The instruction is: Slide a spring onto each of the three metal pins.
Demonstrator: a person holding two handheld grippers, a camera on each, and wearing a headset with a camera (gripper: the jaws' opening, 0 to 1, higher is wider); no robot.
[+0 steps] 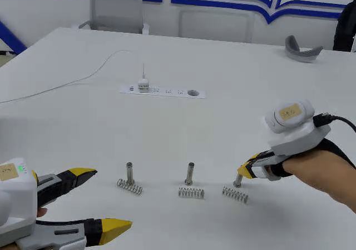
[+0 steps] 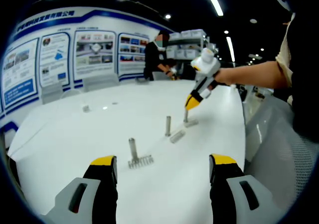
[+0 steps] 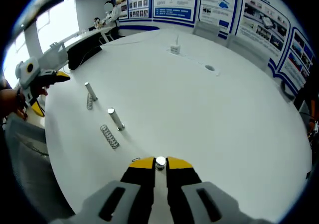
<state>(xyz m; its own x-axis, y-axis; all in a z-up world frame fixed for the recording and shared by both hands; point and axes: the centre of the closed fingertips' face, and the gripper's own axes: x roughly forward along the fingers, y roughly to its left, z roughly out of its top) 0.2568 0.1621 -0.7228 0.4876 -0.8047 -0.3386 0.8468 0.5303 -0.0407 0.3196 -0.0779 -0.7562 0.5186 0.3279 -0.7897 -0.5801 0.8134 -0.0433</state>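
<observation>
right gripper is pinching the rightmost pin, its spring lying flat at the base; left gripper jaws spread.

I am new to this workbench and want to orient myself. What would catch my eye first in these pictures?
Three metal pins stand in a row on the white table, each with a spring lying in front of it. The right gripper has its yellow tips closed on the top of the end pin, while the left gripper is wide open at the lower left of the head view.
</observation>
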